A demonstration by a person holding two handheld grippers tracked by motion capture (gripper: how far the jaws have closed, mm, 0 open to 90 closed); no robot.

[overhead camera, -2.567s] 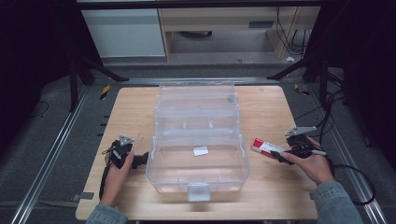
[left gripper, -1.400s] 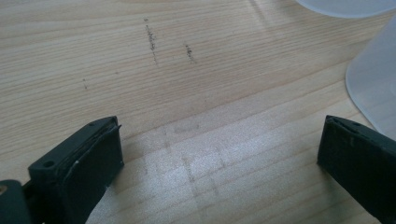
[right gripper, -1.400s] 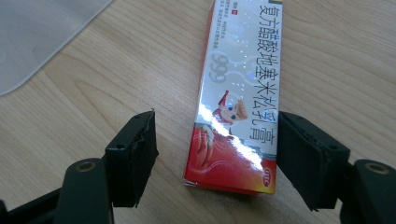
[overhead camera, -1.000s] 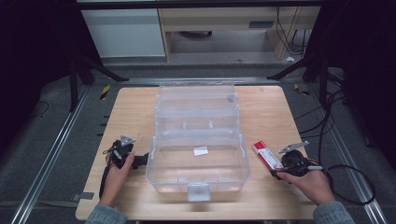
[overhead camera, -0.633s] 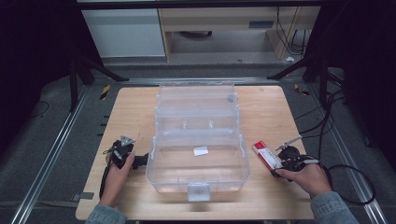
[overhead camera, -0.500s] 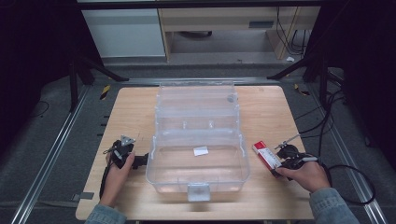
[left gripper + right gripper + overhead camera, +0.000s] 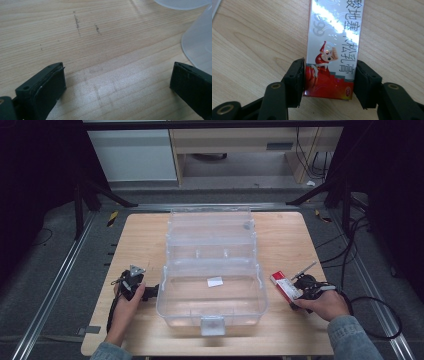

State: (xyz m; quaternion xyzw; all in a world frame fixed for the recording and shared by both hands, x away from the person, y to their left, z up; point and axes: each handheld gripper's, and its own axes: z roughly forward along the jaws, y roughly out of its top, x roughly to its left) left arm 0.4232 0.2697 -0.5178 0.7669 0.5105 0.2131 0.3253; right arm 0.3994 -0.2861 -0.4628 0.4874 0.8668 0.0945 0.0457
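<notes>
A long red and silver carton (image 7: 334,37) with printed characters lies flat on the wooden table (image 7: 290,245), right of the clear case (image 7: 212,270). My right gripper (image 7: 329,80) straddles its near end. Its jaws have just been closing with the carton between them, and both pads now rest against its long sides. From the high view, that gripper (image 7: 294,292) and carton (image 7: 281,284) sit near the table's right front. My left gripper (image 7: 151,292) stands open over bare wood, its tips close to the case's left wall (image 7: 200,47), with nothing between its fingers.
The clear plastic case stands open mid-table, lid tipped back, with a small white label (image 7: 215,281) inside and a latch (image 7: 212,325) at its front. Black cables (image 7: 370,305) trail off the right edge. Bare wood runs along both sides of the case.
My right hand has slid a little toward the carton's near end, and its jaws have narrowed onto the carton. The left hand and the clear case have not moved.
</notes>
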